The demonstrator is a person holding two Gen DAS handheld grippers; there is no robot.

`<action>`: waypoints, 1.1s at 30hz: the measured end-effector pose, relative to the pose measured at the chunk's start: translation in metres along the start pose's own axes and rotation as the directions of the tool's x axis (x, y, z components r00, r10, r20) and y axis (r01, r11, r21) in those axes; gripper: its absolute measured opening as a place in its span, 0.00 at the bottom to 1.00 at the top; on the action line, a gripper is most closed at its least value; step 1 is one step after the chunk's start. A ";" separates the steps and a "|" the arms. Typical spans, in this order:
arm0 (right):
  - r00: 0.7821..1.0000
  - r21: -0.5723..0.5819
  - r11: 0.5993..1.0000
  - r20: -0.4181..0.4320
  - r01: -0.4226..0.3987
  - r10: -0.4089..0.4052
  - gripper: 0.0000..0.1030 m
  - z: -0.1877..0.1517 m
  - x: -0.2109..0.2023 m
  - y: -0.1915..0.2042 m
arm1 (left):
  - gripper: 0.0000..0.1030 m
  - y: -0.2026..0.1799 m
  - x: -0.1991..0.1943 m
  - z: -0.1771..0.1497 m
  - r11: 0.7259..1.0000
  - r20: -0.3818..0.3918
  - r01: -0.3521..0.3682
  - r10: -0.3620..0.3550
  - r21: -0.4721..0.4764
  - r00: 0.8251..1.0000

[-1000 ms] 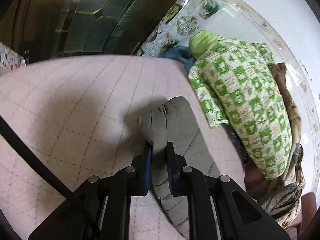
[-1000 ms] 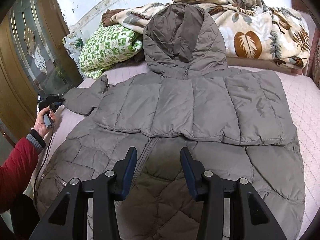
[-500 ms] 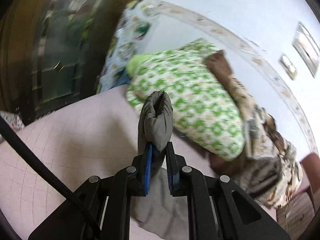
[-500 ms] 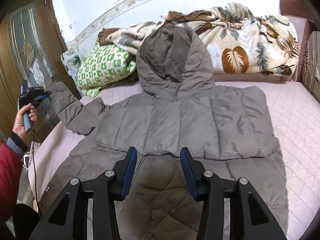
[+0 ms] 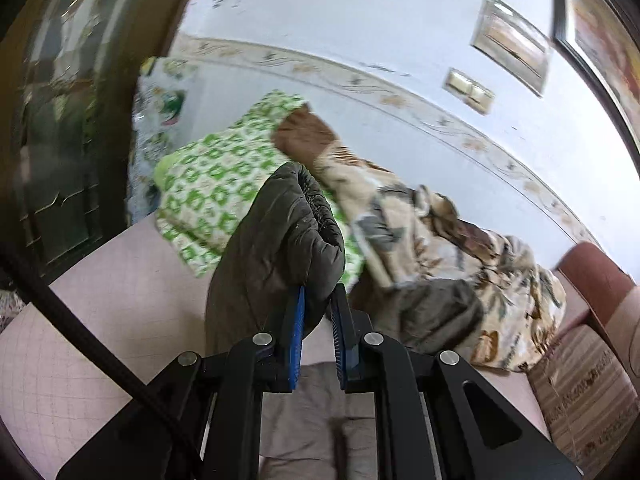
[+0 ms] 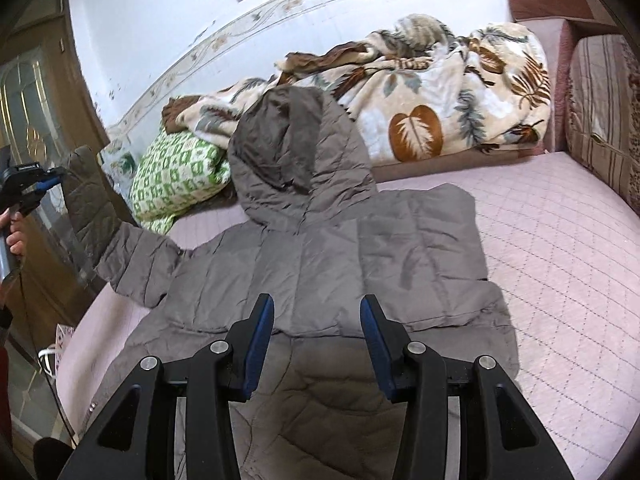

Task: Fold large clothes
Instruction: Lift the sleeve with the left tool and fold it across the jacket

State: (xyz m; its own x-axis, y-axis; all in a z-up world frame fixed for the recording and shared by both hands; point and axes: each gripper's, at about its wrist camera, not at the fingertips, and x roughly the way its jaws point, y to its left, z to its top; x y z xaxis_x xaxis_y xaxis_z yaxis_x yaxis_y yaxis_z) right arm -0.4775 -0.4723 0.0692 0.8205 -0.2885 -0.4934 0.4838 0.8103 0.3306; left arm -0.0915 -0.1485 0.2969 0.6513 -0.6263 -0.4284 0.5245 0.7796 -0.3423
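A grey-brown hooded puffer jacket (image 6: pixel 320 272) lies spread on the pink quilted bed (image 6: pixel 560 248), hood (image 6: pixel 292 148) pointing to the wall. My left gripper (image 5: pixel 318 300) is shut on the jacket's sleeve cuff (image 5: pixel 288 232) and holds it raised above the bed; the right wrist view shows it at the far left (image 6: pixel 52 178) with the sleeve (image 6: pixel 100 228) hanging down from it. My right gripper (image 6: pixel 317 322) is open and empty, hovering above the jacket's middle.
A green-and-white patterned pillow (image 6: pixel 172 176) and a leaf-print blanket (image 6: pixel 440 112) lie along the wall behind the jacket. A striped cushion (image 6: pixel 600 104) stands at the right. A wooden door (image 6: pixel 36 120) is at the left.
My left gripper has lifted the sleeve cuff off the bed and swung it up and toward the jacket body. My right gripper has stayed open, drifting a little over the jacket.
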 end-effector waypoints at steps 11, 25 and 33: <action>0.998 0.077 0.997 0.056 0.012 -0.016 0.47 0.010 -0.020 -0.030 | 0.12 -0.115 0.005 -0.038 0.989 -0.085 0.109 -0.101 0.099 0.991; 0.997 0.123 0.992 0.077 0.014 -0.023 0.47 0.015 -0.031 -0.052 | 0.12 -0.232 0.042 -0.130 0.955 -0.260 0.259 -0.216 0.147 0.941; 0.997 0.180 0.984 0.072 0.007 -0.020 0.47 0.013 -0.037 -0.070 | 0.33 -0.266 0.077 -0.180 0.940 -0.388 0.281 -0.190 0.193 0.902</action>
State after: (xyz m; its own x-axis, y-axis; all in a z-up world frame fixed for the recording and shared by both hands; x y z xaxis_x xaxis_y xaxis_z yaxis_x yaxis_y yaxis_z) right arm -0.5382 -0.5253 0.0748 0.8304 -0.3406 -0.4409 0.5363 0.7033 0.4667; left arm -0.2798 -0.4038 0.2048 0.2748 -0.7121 -0.6461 0.7818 0.5566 -0.2810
